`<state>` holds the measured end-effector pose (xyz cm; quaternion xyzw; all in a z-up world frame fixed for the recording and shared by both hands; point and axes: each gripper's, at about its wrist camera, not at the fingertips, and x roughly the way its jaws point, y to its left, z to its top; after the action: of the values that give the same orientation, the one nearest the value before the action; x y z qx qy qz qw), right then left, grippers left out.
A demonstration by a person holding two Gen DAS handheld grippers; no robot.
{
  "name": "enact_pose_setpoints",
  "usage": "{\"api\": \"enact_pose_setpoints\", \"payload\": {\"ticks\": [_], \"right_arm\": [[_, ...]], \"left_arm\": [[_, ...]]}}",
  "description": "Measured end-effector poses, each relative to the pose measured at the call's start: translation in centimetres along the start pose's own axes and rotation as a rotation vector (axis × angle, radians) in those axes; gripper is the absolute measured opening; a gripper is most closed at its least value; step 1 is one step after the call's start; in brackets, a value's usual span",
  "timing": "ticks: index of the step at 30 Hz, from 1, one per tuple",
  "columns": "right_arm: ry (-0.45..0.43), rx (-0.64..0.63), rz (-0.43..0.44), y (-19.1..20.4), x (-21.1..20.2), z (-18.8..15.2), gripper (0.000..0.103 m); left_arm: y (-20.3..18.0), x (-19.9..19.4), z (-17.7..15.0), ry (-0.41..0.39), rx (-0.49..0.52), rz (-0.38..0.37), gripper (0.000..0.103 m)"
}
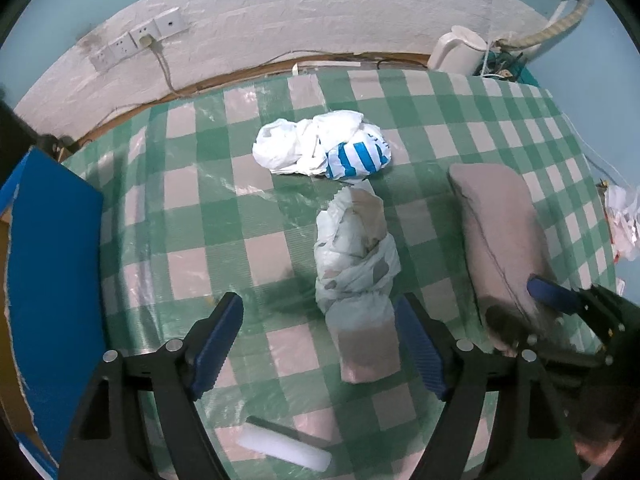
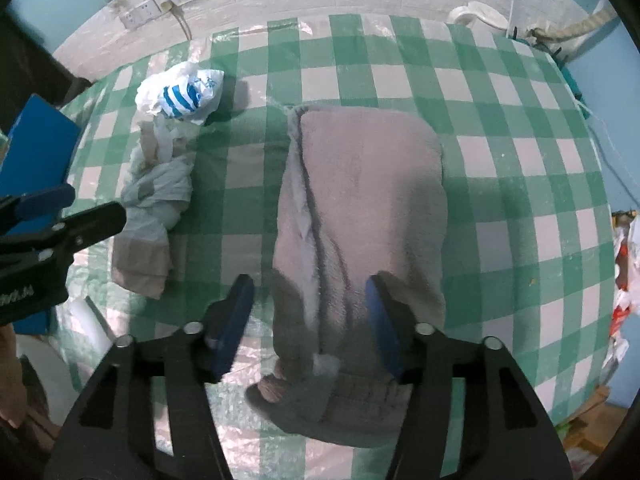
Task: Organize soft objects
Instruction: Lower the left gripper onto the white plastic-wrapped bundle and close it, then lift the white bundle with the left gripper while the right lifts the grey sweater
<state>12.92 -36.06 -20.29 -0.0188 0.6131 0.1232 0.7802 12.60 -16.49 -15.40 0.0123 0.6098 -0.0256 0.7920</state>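
Observation:
A folded grey towel (image 2: 360, 208) lies on the green checked tablecloth (image 2: 520, 184); it also shows in the left wrist view (image 1: 500, 240). My right gripper (image 2: 310, 312) is open, its fingers straddling the towel's near end. A knotted pale bundle of cloth (image 1: 356, 264) lies just ahead of my left gripper (image 1: 320, 336), which is open with the bundle's near end between its fingers. The bundle also shows in the right wrist view (image 2: 154, 208). A crumpled white bag with blue stripes (image 1: 328, 148) lies beyond the bundle.
A blue box (image 1: 52, 248) stands at the table's left edge. A white foam piece (image 1: 284, 448) lies near the front. A white kettle (image 1: 460, 50) and cables sit at the back right. The wall has sockets (image 1: 136, 38).

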Motion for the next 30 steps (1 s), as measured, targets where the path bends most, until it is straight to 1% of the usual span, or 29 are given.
{"api": "enact_pose_setpoints", "payload": {"ticks": [2,5,9,13,16,18,19,20,21,22,23,24,25,26,30], "right_arm": [[-0.005,-0.011,-0.033,0.3,0.1,0.0,0.066],[-0.002,-0.02,-0.065,0.7,0.5,0.2,0.067],[0.015,-0.038,-0.106,1.0,1.6,-0.3,0.067],[0.013,-0.044,-0.109,1.3,2.1,-0.5,0.067],[0.008,-0.038,-0.096,1.0,2.1,-0.6,0.066],[0.002,-0.025,-0.092,0.3,1.9,-0.8,0.056],[0.0,-0.018,-0.082,0.1,1.8,-0.9,0.052],[-0.002,-0.01,-0.073,-0.3,1.7,-1.1,0.043],[-0.005,-0.004,-0.065,-0.7,1.6,-1.2,0.034],[-0.008,0.001,-0.056,-1.0,1.6,-1.1,0.029],[-0.009,0.008,-0.047,-1.3,1.5,-1.0,0.021],[-0.012,0.012,-0.045,-1.4,1.4,-1.0,0.018],[-0.014,0.009,-0.047,-1.5,1.3,-0.9,0.017],[-0.015,0.006,-0.048,-1.5,1.2,-0.9,0.015],[-0.023,-0.005,-0.051,-1.4,0.7,-0.7,0.013]], "left_arm": [[-0.1,0.6,0.3,0.013,-0.02,-0.002,0.08],[-0.1,1.5,0.6,0.033,-0.045,-0.007,0.081],[-0.2,2.8,1.0,0.054,-0.049,0.013,0.081],[-0.2,3.9,1.1,0.079,-0.073,-0.015,0.082],[-0.6,4.1,1.2,0.081,-0.07,-0.017,0.082],[-0.9,4.3,1.2,0.082,-0.058,-0.016,0.082],[-1.1,4.4,1.2,0.084,-0.053,-0.014,0.081],[-1.2,4.6,1.1,0.085,-0.049,-0.013,0.081],[-1.3,4.7,0.9,0.088,-0.044,-0.012,0.078],[-1.4,4.9,0.8,0.092,-0.038,-0.011,0.067],[-1.5,5.1,0.6,0.092,-0.032,-0.013,0.063],[-1.6,5.2,0.4,0.09,-0.025,-0.011,0.053],[-1.7,5.3,0.3,0.089,-0.019,-0.011,0.049],[-1.8,5.1,0.2,0.08,-0.01,0.002,0.049],[-2.3,4.5,-0.1,0.063,0.014,-0.016,0.044]]}}
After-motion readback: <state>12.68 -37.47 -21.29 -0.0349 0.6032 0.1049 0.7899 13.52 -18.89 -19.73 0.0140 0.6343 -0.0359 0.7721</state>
